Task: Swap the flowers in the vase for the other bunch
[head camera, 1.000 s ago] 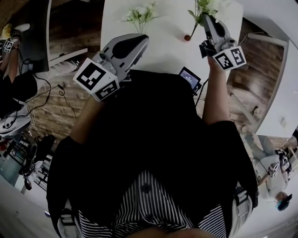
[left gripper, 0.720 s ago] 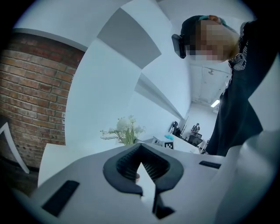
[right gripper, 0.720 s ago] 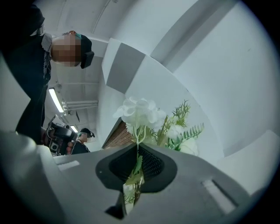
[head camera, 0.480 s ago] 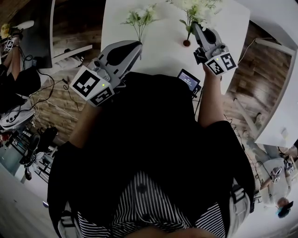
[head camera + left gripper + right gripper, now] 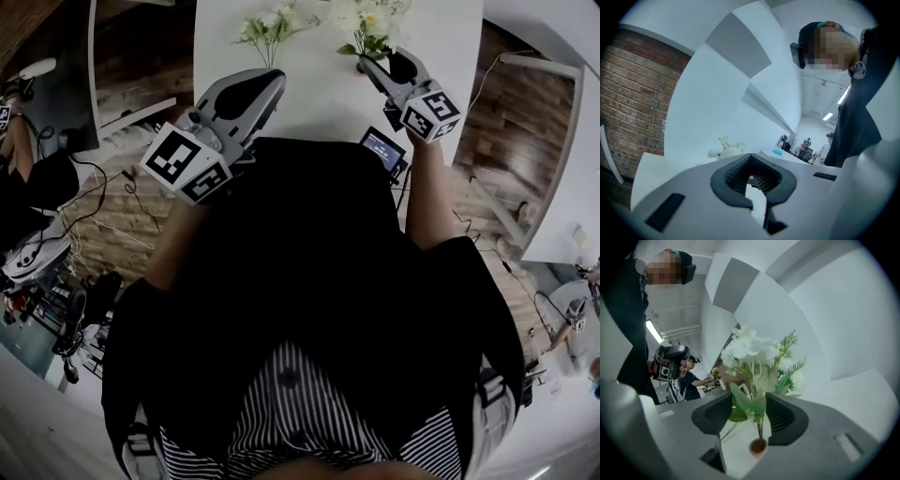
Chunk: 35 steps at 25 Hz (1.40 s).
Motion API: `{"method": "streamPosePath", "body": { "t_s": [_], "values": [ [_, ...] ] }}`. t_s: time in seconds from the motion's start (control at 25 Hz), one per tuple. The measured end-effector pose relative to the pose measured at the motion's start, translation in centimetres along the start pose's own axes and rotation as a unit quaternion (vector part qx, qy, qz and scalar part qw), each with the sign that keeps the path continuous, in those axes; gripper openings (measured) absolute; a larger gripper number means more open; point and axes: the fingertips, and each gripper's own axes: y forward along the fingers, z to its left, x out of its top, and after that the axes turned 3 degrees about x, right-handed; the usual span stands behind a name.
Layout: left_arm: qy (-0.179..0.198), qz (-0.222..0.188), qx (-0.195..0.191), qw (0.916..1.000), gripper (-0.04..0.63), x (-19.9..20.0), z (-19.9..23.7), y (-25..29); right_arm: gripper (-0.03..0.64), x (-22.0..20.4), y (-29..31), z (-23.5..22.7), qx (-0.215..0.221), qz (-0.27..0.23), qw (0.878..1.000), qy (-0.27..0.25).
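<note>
Apparently the bunch standing in the vase, low in the right gripper view, is being let go. The right tongs have just been opening, pads clear of the stems between them. The left tongs are closed and empty. The next move calls for backing off without snagging leaves. The other bunch lies on the desk, upper left of the head view.
</note>
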Motion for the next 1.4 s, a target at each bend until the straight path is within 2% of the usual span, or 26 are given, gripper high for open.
{"method": "streamPosePath", "body": {
  "t_s": [0.08,0.2,0.44,0.56,0.64,0.8,0.88,0.92,1.08,1.24,1.4],
  "values": [
    [0.009,-0.009,-0.008,0.9999,0.006,0.6,-0.6,-0.1,0.249,-0.3,0.0,0.3,-0.011,0.031,0.999,-0.008],
    [0.021,-0.016,-0.021,0.9994,0.006,0.9,-1.6,-0.6,0.266,-0.6,-0.7,1.4,-0.021,0.058,0.998,-0.022],
    [0.034,-0.029,-0.047,0.9979,0.006,1.4,-3.6,-1.4,0.264,2.0,-3.6,4.3,-0.032,0.031,0.999,-0.021],
    [0.037,-0.035,-0.063,0.9967,0.006,1.6,-4.0,-1.5,0.241,4.2,-4.1,6.4,-0.029,0.022,0.999,-0.038],
    [0.035,-0.041,-0.073,0.9959,0.006,1.6,-4.6,-1.4,0.202,5.7,-4.7,8.2,-0.023,0.015,0.998,-0.054],
    [0.039,-0.051,-0.090,0.9939,0.006,1.3,-7.0,-1.4,0.094,8.5,-6.7,12.9,0.003,-0.006,0.996,-0.086],
    [0.041,-0.050,-0.095,0.9934,0.006,0.9,-8.1,-1.5,0.017,9.3,-7.7,15.1,0.022,-0.007,0.994,-0.108],
    [0.041,-0.049,-0.098,0.9931,0.006,0.6,-8.5,-1.5,0.003,9.7,-8.2,15.9,0.029,-0.008,0.993,-0.116],
    [0.052,-0.050,-0.101,0.9922,0.006,0.8,-9.4,-1.6,0.002,11.1,-9.2,17.9,0.036,-0.018,0.990,-0.134],
    [0.079,-0.044,-0.098,0.9910,0.006,0.8,-9.9,-1.8,0.002,10.2,-9.5,18.0,-0.006,0.013,0.986,-0.168],
    [0.075,-0.043,-0.096,0.9916,0.006,0.8,-9.8,-2.0,0.002,10.3,-10.5,17.7,0.000,0.000,0.990,-0.142]
  ]
}}
